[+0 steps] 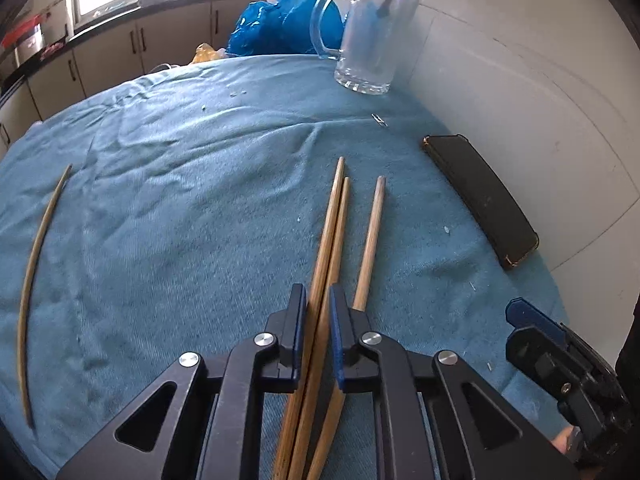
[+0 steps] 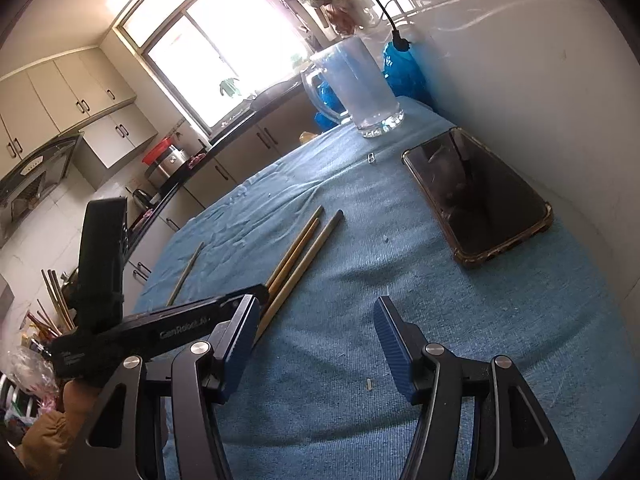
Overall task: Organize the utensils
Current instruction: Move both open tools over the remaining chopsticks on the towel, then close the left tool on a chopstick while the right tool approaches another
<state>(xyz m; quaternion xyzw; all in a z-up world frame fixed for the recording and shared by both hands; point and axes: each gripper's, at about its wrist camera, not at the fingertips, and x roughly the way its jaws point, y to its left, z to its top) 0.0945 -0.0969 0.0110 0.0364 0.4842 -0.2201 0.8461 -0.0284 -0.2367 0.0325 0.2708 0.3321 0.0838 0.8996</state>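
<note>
pickup step: left tongs (image 1: pixel 318 304) pinching pair of chopsticks (image 1: pixel 334 216) lying on blue-cloth table (image 1: pixel 180 208), third chopstick (image 1: pixel 370 240) just beside, fourth (image 1: pixel 38 248) well apart; right tongs (image 2: pixel 316 340) spread, empty. next, guessing: lift pair, drop in glass mug (image 1: pixel 370 40)

A home kitchen: beyond the tongs, cream cabinets (image 2: pixel 100 96) line a dark counter (image 2: pixel 256 112) under a bright window (image 2: pixel 224 52) (range hood (image 2: pixel 32 184) far left).

I am losing the chopsticks' (image 1: pixel 320 280) near ends below my left gripper (image 1: pixel 318 300); the frame edge is cutting the right gripper (image 1: pixel 520 312) off.
</note>
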